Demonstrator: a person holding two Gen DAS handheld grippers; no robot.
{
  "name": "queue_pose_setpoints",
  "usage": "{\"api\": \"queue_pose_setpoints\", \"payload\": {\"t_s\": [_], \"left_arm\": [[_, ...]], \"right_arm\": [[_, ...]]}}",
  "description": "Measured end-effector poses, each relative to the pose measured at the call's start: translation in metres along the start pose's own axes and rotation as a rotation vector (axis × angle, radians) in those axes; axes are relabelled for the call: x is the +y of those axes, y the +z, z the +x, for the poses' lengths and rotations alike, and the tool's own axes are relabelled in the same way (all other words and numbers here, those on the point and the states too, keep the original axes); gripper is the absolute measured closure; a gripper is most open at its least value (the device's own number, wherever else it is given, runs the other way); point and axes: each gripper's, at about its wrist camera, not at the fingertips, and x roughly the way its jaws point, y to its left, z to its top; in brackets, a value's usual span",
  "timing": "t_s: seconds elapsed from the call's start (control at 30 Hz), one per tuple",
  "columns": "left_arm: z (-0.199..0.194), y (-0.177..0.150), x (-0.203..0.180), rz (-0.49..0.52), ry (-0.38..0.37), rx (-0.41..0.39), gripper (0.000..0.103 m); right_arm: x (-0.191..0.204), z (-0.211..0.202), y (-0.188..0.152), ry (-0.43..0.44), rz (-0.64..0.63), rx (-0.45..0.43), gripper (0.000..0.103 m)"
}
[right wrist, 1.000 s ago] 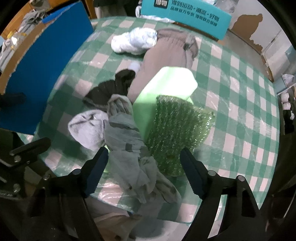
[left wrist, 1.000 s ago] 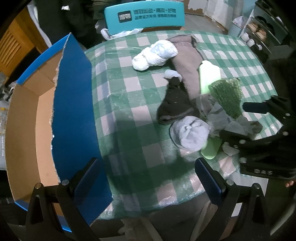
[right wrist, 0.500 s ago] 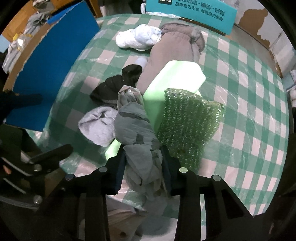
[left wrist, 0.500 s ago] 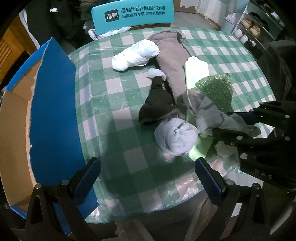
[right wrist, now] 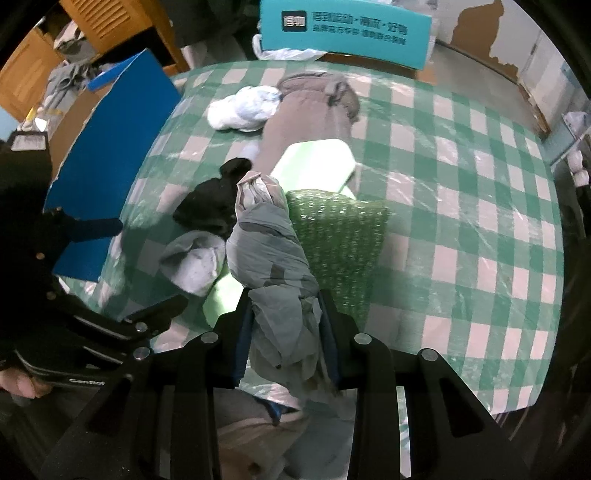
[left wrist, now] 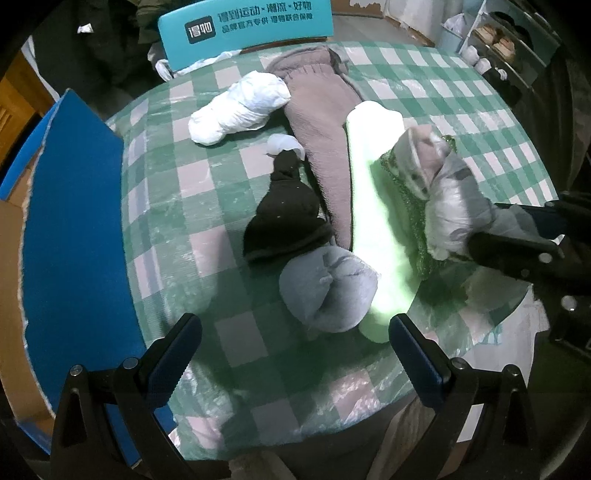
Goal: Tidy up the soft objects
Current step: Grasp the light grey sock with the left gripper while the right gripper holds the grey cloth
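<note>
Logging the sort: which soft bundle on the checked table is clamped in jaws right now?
The grey crumpled cloth, pinched in the right gripper. The white bundle, black sock and grey sock ball lie free.

Table [left wrist: 229, 343] carries a cluster of soft items at centre. Bagged bundle [left wrist: 240, 107] lies farthest back left, long knit garment [left wrist: 321, 136] just right of it, running toward the near edge. Foam roll [left wrist: 373, 221] lies alongside the garment's right side, bubble wrap [right wrist: 340, 236] right of the roll. Dark sock [left wrist: 288, 221] sits left of the garment, rolled sock [left wrist: 325, 291] in front of it, touching the roll. Open box [left wrist: 70, 221] stands at the table's left edge, chair back [left wrist: 243, 29] behind the table
</note>
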Motion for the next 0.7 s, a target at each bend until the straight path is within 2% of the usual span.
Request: {"api": "queue_pose_setpoints", "payload": {"t_s": [0.37,0.5,0.57,0.67,0.7], "left_arm": [[0.014,0.008,-0.003,-0.02,-0.01,0.004,0.002],[0.018,0.008,-0.003,-0.019,-0.005,0.005,0.017],[0.019,0.007,0.0,-0.032,-0.03,0.003,0.023],[0.018,0.007,0.004,-0.05,-0.061,-0.004,0.038],[0.017,0.006,0.005,-0.051,-0.072,-0.009,0.046]], "right_arm": [[-0.012,0.007,0.004,-0.005,0.039,0.001,0.071],[-0.015,0.004,0.007,0.002,0.051,-0.008,0.071],[-0.015,0.003,0.009,0.005,0.053,-0.01,0.071],[-0.013,0.003,0.012,0.004,0.045,-0.009,0.071],[-0.012,0.003,0.013,0.004,0.043,-0.009,0.071]]}}
